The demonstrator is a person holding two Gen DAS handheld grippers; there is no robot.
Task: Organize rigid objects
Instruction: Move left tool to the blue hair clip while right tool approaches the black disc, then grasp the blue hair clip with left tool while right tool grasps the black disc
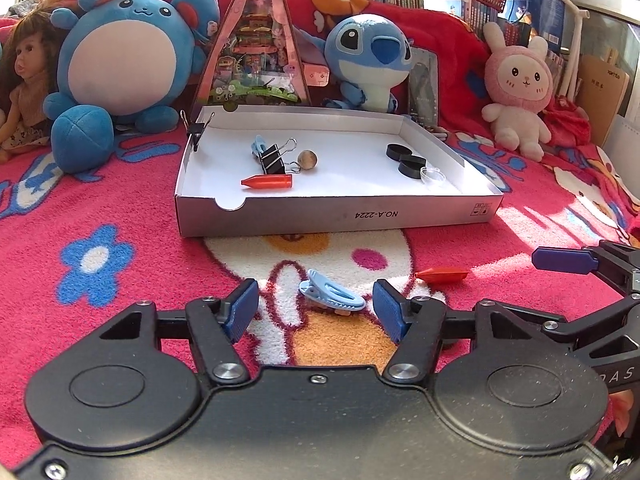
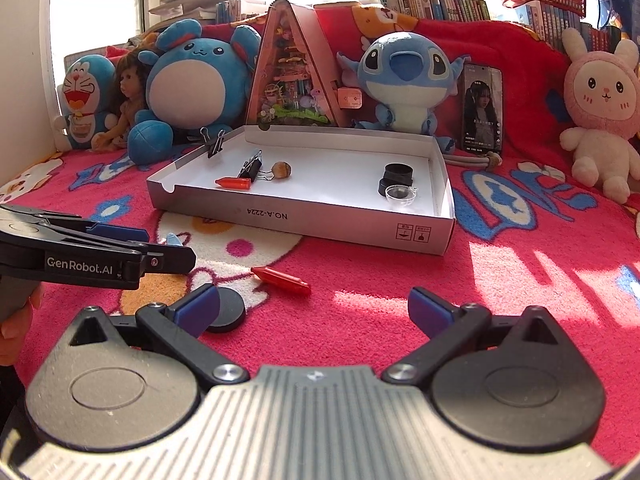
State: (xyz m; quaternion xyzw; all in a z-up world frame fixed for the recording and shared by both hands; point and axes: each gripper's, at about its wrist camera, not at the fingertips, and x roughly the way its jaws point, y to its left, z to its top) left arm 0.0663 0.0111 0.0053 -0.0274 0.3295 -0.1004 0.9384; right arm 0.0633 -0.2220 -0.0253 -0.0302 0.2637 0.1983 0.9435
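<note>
The left gripper (image 1: 316,310) is wide open and holds nothing. A small light blue plastic clip (image 1: 332,295) lies on the pink flowery blanket (image 1: 120,208) right between its blue pads (image 1: 244,308), touching neither one. The right gripper (image 2: 312,312) is wide open too and holds nothing. A flat round black disc (image 2: 228,312) lies on the blanket just behind its left pad (image 2: 200,308). A red pointed plastic cap (image 2: 282,276) lies on the blanket between the grippers and the shallow white cardboard box (image 1: 332,214).

Inside the box there are another red pointed cap (image 1: 267,182), a black binder clip (image 1: 274,158), a small brown wooden ball (image 1: 307,159), two black rings (image 1: 405,159) and a little clear cup (image 1: 433,176). One more black clip (image 1: 196,128) bites the box's back left corner.

The box front says "NO.A-2224", upside down. The left gripper's side says "GenRobot.AI".

Behind the box sit a big blue round plush toy (image 1: 120,52), a blue long-eared plush toy (image 1: 370,60), a pink bunny plush (image 1: 518,88), a doll (image 1: 24,80) and a tall pink triangle toy house (image 1: 256,52). A phone (image 2: 482,108) leans there, its screen lit.
</note>
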